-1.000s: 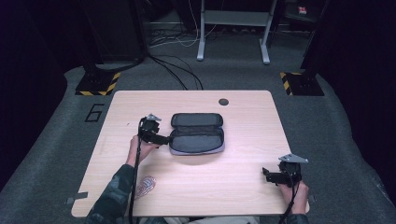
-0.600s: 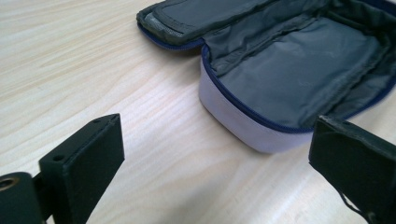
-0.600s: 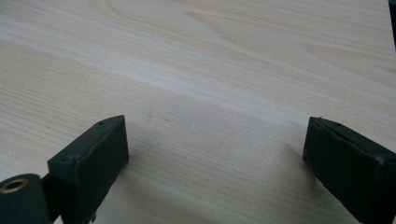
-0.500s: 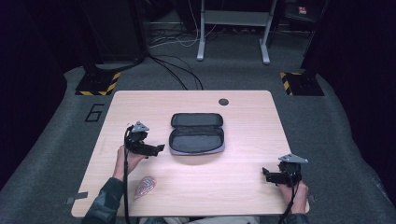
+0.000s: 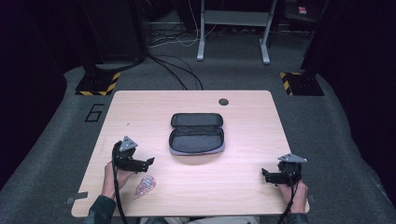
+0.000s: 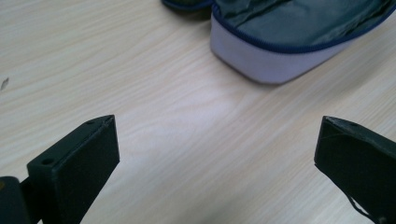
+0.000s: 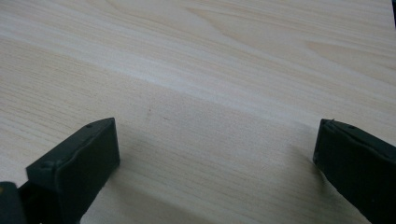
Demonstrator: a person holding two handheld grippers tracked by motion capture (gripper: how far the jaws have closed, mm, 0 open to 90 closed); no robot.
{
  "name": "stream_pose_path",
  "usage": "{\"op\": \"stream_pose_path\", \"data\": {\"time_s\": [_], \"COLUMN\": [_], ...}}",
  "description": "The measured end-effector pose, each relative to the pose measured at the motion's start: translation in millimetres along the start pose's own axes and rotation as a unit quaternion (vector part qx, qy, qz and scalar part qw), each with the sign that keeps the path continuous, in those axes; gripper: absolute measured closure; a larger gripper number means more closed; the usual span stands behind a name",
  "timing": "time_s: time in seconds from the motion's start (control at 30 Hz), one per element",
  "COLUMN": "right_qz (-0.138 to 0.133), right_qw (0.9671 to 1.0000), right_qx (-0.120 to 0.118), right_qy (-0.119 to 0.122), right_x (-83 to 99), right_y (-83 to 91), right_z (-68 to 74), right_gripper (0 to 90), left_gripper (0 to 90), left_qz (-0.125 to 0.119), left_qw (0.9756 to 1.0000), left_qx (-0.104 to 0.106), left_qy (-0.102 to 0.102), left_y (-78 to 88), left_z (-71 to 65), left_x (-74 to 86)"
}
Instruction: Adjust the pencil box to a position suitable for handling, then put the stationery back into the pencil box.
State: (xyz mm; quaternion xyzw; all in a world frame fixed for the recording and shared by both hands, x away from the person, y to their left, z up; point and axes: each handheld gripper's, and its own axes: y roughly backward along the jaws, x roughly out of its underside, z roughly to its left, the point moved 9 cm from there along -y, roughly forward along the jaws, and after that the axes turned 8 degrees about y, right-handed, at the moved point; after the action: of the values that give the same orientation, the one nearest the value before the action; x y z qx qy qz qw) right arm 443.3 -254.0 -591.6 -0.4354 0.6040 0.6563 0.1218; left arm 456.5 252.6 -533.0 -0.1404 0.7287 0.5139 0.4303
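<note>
A dark zip case [image 5: 197, 133] with a pale lilac outside lies open and flat in the middle of the wooden table [image 5: 243, 121]. My left gripper [image 5: 148, 162] is near the front left, a short way from the case, pointing toward it. Its jaws have just been opening and now stand wide with only bare wood between them. In the left gripper view the case's near corner [image 6: 280, 51] lies ahead of the left gripper [image 6: 217, 149]. My right gripper [image 5: 265, 174] rests at the front right, open over bare table, with the right gripper [image 7: 217, 149] holding nothing.
A small clear, pinkish wrapped item [image 5: 145, 185] lies by the left hand near the front edge. A dark round spot [image 5: 223, 101] marks the table's far side. Cables and stand feet [image 5: 98, 83] sit on the grey floor beyond.
My left gripper has drawn back from the case's left edge toward the front left of the table. The small wrapped item has come into sight. The right gripper has kept still.
</note>
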Motion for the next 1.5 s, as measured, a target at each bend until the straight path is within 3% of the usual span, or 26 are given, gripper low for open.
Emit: {"op": "stream_pose_path", "data": {"time_s": [0.4, 0.63, 0.77, 0.87, 1.27, 1.5], "right_qz": [0.002, 0.001, 0.002, 0.0, -0.001, 0.001], "right_qw": [1.0, 1.0, 1.0, 1.0, 1.0, 1.0], "right_qx": [-0.001, 0.0, -0.001, -0.001, 0.0, -0.001], "right_qy": [0.0, -0.001, -0.001, -0.001, -0.001, -0.002], "right_x": [0.2, 0.2, 0.2, 0.0, -0.1, 0.0], "right_y": [0.0, 0.1, -0.1, -0.3, -0.3, -0.3], "right_z": [-0.1, 0.0, -0.1, -0.2, -0.2, -0.1], "right_gripper": [0.1, 0.1, 0.1, 0.1, 0.2, 0.2], "left_gripper": [0.0, 0.0, 0.0, 0.0, 0.0, 14.2], "left_qz": [-0.016, -0.024, -0.032, -0.026, -0.007, -0.011], "left_qw": [0.9997, 0.9996, 0.9993, 0.9994, 0.9996, 0.9993], "left_qx": [-0.006, -0.01, -0.01, -0.001, -0.014, -0.026], "left_qy": [0.019, 0.012, 0.017, 0.021, 0.025, 0.023], "left_y": [20.6, 32.0, 35.4, 35.2, 30.3, 28.3], "left_z": [0.4, -4.4, -6.2, -10.2, -28.4, -37.9], "left_x": [34.4, 48.9, 58.1, 66.3, 90.1, 94.5]}}
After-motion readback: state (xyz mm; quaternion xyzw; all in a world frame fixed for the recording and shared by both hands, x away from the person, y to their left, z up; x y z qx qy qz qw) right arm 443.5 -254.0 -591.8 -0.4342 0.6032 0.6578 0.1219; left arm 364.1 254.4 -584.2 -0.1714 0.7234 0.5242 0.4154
